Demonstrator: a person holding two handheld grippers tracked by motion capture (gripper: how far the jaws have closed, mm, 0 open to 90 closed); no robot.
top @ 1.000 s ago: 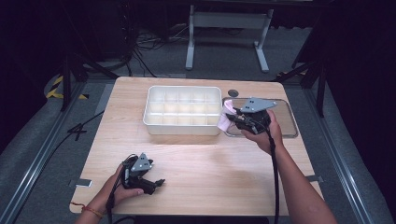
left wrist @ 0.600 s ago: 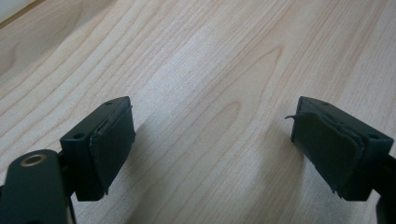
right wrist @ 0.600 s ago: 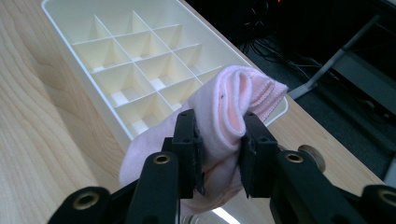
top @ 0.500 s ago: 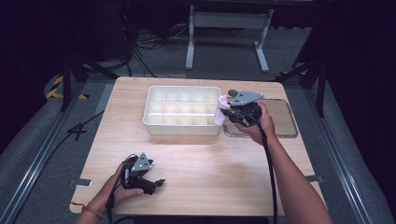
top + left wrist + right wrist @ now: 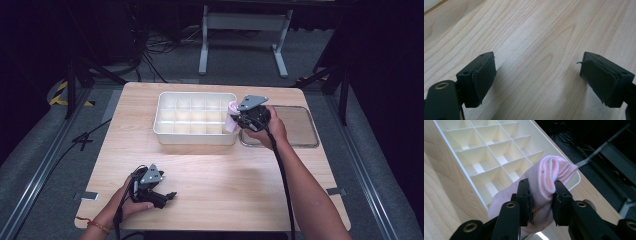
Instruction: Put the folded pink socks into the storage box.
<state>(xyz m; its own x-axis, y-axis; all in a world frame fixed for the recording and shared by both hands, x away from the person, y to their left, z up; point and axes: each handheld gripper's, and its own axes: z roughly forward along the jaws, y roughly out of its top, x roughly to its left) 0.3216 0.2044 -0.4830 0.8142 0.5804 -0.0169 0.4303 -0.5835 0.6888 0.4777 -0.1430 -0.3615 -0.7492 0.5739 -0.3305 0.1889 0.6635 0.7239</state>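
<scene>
**Sock almost at the box**

My right gripper holds the pink sock; its jaws are closed on the folded middle, and the cuff end sticks out past the tips. The sock is lifted and hangs at the right end of the white box, just above its rim, so the pick-up is done. I judge that lowering it into a cell and letting go is left; all cells look empty. My left gripper rests on the worktop, jaws wide apart, nothing between them.
</scene>
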